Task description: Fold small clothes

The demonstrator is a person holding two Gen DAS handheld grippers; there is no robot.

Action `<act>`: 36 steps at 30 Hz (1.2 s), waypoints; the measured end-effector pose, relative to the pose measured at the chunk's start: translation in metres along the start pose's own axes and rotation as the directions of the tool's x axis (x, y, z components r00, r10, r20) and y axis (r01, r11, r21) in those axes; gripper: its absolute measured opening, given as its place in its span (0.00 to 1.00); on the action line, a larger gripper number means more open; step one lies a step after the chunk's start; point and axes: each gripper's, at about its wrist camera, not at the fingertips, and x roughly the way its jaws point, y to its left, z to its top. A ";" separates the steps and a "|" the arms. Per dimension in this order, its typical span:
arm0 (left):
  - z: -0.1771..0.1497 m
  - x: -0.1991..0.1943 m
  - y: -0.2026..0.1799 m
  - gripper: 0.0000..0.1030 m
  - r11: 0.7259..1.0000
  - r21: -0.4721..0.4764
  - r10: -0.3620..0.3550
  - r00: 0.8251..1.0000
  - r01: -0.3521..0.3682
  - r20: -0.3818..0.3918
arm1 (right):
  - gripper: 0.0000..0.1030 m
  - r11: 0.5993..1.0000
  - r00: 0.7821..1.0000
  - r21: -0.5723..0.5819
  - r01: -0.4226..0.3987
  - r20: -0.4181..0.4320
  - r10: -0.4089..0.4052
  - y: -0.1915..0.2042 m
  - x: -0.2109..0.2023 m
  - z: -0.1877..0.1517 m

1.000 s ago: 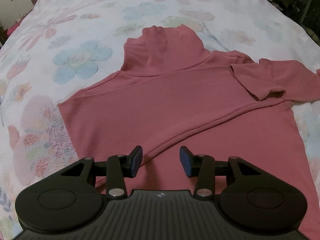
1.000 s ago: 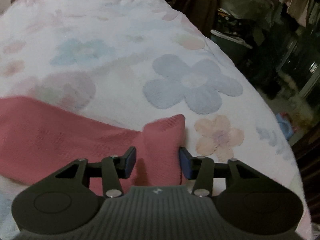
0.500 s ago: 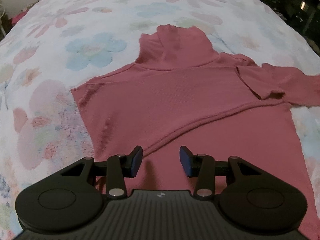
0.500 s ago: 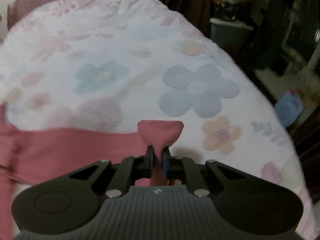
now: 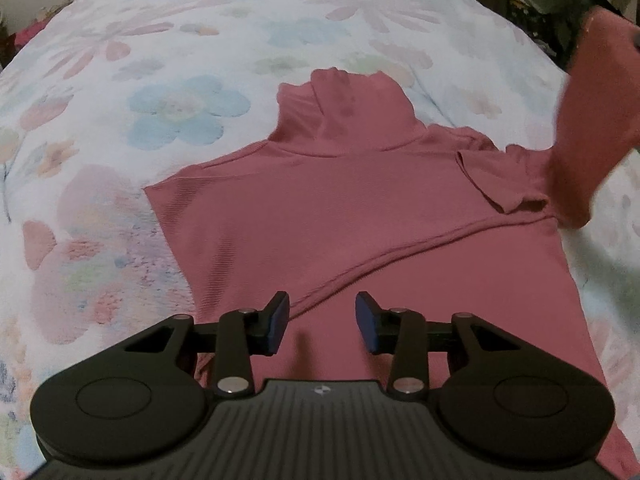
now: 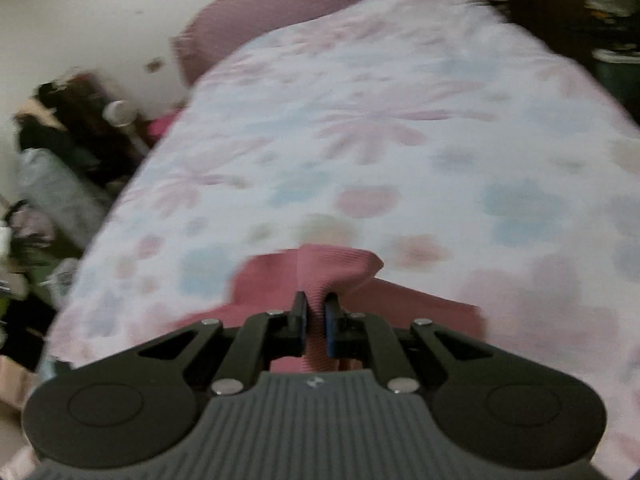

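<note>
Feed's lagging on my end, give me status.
Right gripper shut on sleeve, lifted. Left gripper open above pink top. Nothing blocking.

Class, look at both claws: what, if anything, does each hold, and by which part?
The right claw pinches the sweater by its sleeve end. The left claw is open, holding nothing.
</note>
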 end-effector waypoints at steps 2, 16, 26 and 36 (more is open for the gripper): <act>0.002 0.001 0.005 0.44 1.000 -0.013 0.000 1.000 0.000 -0.001 | 0.03 0.999 0.999 -0.016 -0.030 -0.022 0.030 0.031 0.029 -0.002; 0.003 0.024 0.028 0.43 1.000 -0.014 0.007 0.998 -0.008 -0.063 | 0.05 0.996 0.949 0.089 -0.012 -0.313 0.040 0.080 0.260 -0.116; 0.004 0.023 0.029 0.43 0.999 -0.045 -0.015 0.998 0.012 -0.066 | 0.33 0.998 0.963 0.049 -0.050 -0.262 0.061 0.091 0.229 -0.093; 0.023 0.001 0.018 0.44 0.998 -0.065 0.021 1.000 -0.022 -0.002 | 0.37 0.991 0.974 0.028 0.127 -0.191 -0.120 0.022 0.153 -0.077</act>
